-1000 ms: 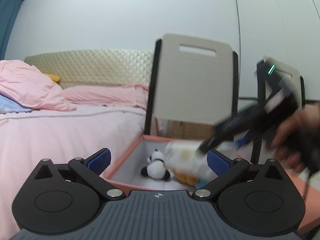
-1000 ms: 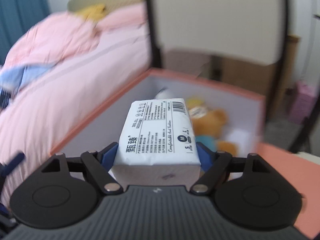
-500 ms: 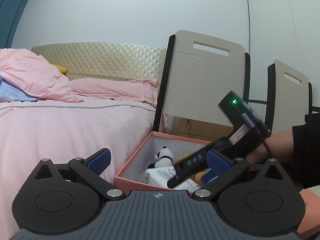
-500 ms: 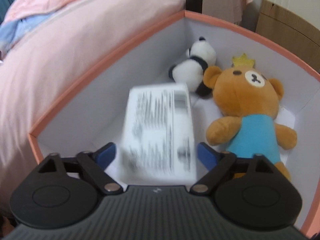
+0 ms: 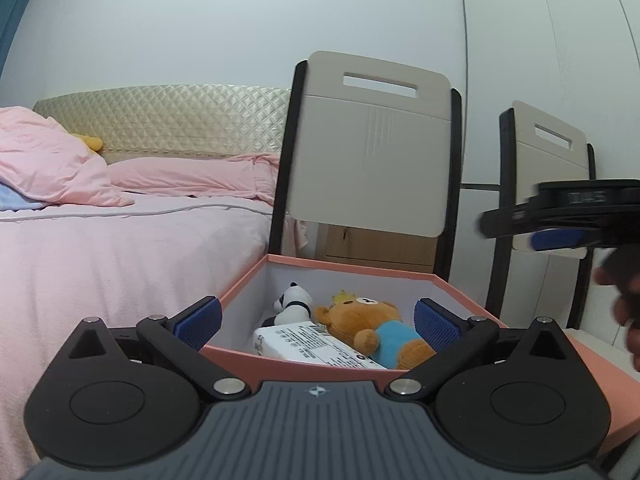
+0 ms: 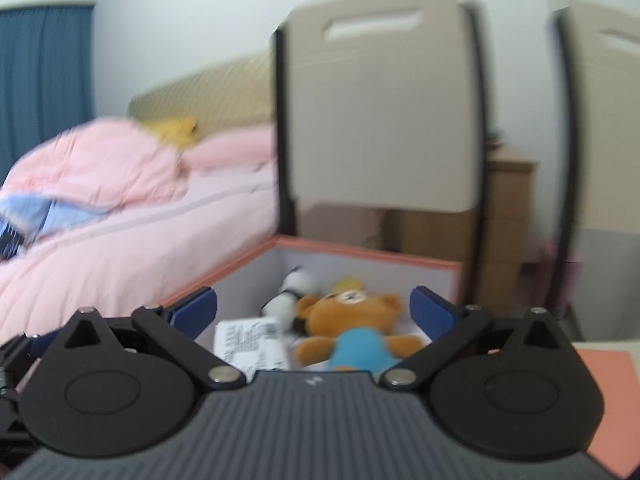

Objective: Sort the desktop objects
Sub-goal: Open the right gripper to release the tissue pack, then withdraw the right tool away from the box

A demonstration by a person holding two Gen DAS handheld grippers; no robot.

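Note:
A pink open box [image 5: 352,266] with white inner walls holds a white tissue pack [image 5: 312,344], a brown teddy bear in a blue shirt [image 5: 372,320] and a small panda toy [image 5: 294,304]. My left gripper [image 5: 318,320] is open and empty, just in front of the box. My right gripper [image 6: 314,310] is open and empty, raised above the box's near side; the box [image 6: 360,252], tissue pack [image 6: 250,346], bear [image 6: 352,320] and panda [image 6: 290,294] show below it. In the left wrist view the right gripper [image 5: 560,218] is up at the right.
Two beige chairs [image 5: 372,152] stand behind the box. A bed with pink bedding [image 5: 120,240] fills the left. A pink box lid [image 6: 612,392] lies at the right. A wooden cabinet [image 6: 504,232] stands behind the chairs.
My right gripper let go of the tissue pack inside the box, then rose and drew back to the right. The pack now lies beside the bear. My left gripper stayed open.

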